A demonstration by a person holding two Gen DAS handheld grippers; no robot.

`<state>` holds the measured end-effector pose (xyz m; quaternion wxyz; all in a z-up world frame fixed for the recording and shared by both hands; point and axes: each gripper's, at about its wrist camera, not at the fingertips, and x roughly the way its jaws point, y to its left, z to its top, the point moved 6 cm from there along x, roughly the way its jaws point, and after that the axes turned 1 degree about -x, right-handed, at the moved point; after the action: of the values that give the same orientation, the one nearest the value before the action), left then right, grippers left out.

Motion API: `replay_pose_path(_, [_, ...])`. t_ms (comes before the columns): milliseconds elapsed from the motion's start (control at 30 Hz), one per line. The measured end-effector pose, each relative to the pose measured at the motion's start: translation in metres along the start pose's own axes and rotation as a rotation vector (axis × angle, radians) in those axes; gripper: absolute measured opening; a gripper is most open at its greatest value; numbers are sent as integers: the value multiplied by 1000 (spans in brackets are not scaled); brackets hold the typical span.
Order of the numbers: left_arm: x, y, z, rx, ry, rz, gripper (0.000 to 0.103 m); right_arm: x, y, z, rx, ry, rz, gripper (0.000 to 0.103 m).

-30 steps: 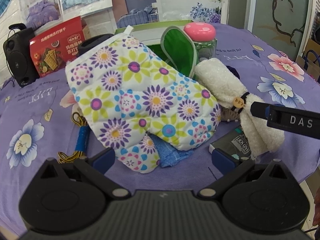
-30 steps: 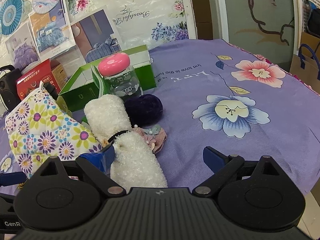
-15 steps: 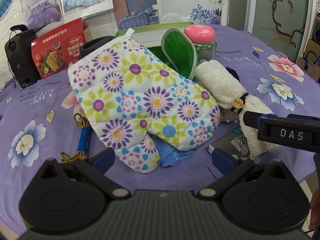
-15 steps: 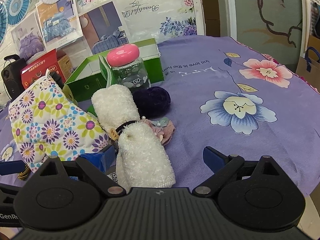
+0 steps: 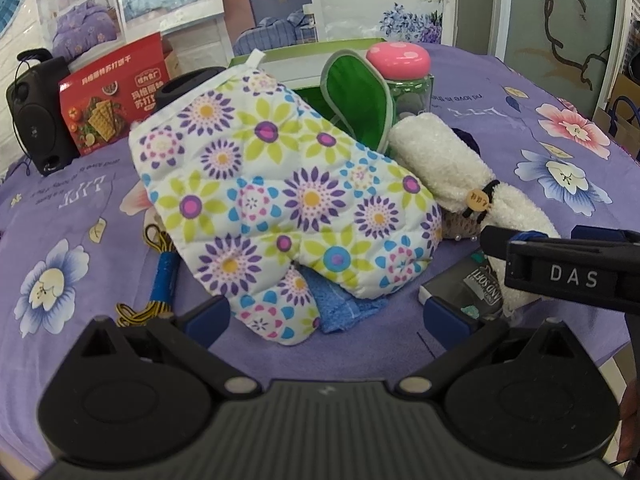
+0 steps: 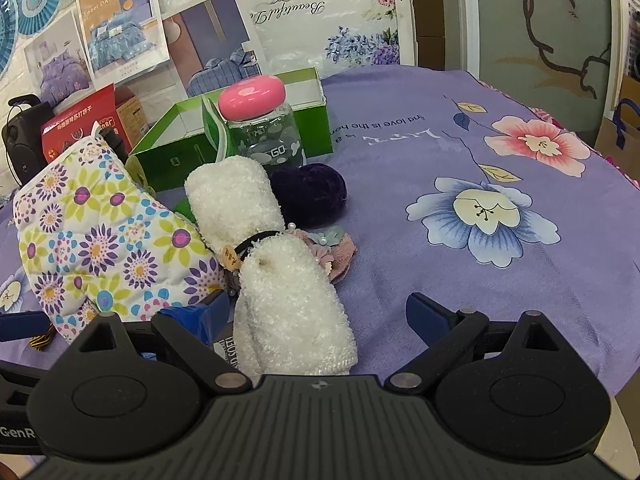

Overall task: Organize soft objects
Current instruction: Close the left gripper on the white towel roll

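Observation:
A flowered oven mitt (image 5: 280, 208) lies propped on the purple tablecloth, its thumb end between the fingers of my open left gripper (image 5: 326, 316). A blue cloth (image 5: 344, 308) peeks out beneath it. To its right lies a white fluffy rolled towel (image 6: 276, 264) bound by a black band with a round tag. My right gripper (image 6: 316, 308) stands open around the towel's near end, seen from the side as a black bar marked DAS (image 5: 568, 276). Behind the towel sit a dark purple velvet piece (image 6: 308, 196), a pink flowered hair piece (image 6: 336, 248) and a green eye mask (image 5: 356, 100).
An open green box (image 6: 240, 128) stands at the back with a pink-lidded jar (image 6: 260, 120) before it. A red snack box (image 5: 112, 92) and black speaker (image 5: 36, 116) sit far left. A blue-yellow cord (image 5: 160, 280) lies left of the mitt. A dark packet (image 5: 476, 284) lies under the towel.
My right gripper has moved forward and left, so the towel's near end now lies between its fingers. The left gripper has barely moved.

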<state>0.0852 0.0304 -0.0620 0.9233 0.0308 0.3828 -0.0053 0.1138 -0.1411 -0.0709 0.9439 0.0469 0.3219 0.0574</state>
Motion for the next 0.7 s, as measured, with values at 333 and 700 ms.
replay_pose_path(333, [-1,2,0,-2,-2,5,103,-9,-9,5,14,-30,-51,83])
replay_pose_path(700, [-16,26,-22,23,11,51,103,-9,-9,-6,-10,-31,-13,83])
